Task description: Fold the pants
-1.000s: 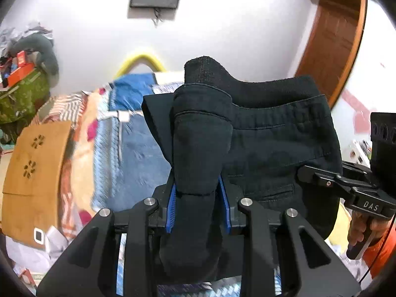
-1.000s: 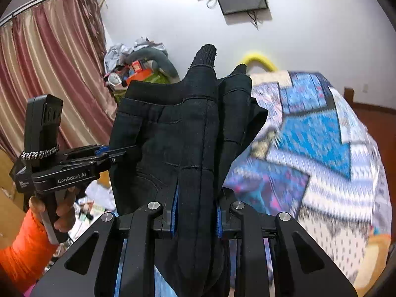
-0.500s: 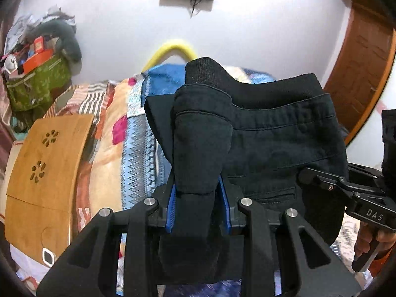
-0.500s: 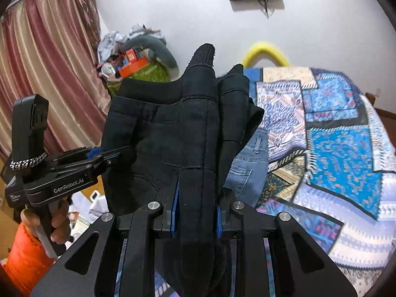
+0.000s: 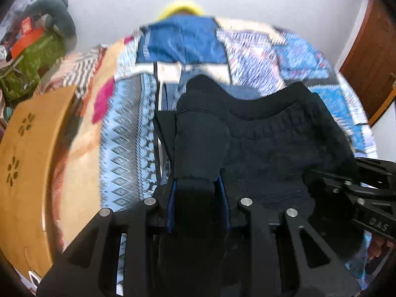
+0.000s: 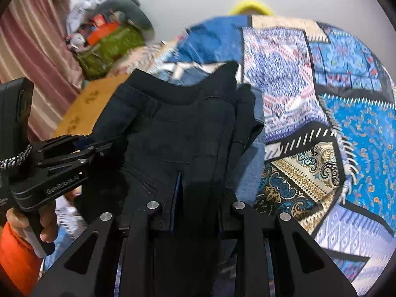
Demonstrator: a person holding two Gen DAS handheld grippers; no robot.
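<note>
Black pants held over the bed

The black pants [image 5: 267,148] are clamped at the waistband by the left hand-held gripper [image 5: 199,193] and the right hand-held gripper [image 6: 198,193], presumably to be spread flat. Open room is offered by the patterned bed [image 6: 346,123]; blue jeans [image 6: 252,173] lie beneath.

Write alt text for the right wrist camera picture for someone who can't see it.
The right gripper is clamped on one end of a pair of black pants, held above a blue patchwork bedspread. At left, the left gripper grips the pants' other end.
</note>
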